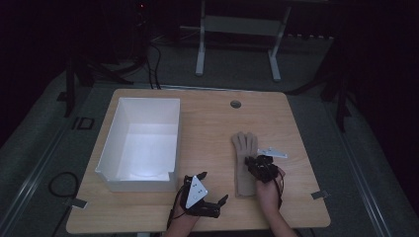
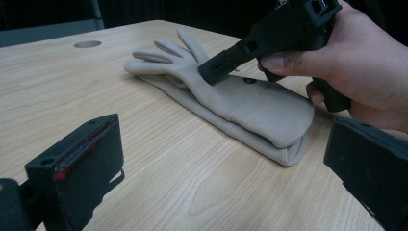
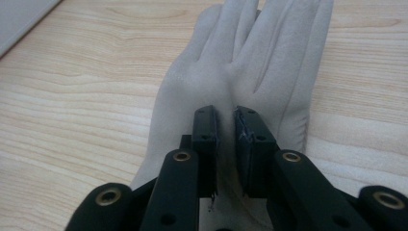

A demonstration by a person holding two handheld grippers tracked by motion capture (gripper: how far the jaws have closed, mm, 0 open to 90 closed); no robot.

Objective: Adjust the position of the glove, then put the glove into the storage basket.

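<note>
Two gloves (image 2: 240,103) stacked per left hand-held gripper (image 2: 216,168) view, its jaws apart; high view, right-centre counter (image 1: 207,123), hides that. Right hand-held gripper (image 3: 226,139) pinches top-glove fabric, jaws nearly together.

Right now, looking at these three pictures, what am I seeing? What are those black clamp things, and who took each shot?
A person sits at a wooden table holding a hand tool in each hand: a two-jaw gripper. One picture comes from a camera above the table; the other two come from small cameras riding on each tool, looking along its black jaws. On the table lie a white box and a pair of beige gloves, stacked flat. The right gripper has its jaws nearly shut, pinching a fold of the top glove's fabric. The left gripper rests nearby with its jaws wide apart, holding nothing.
</note>
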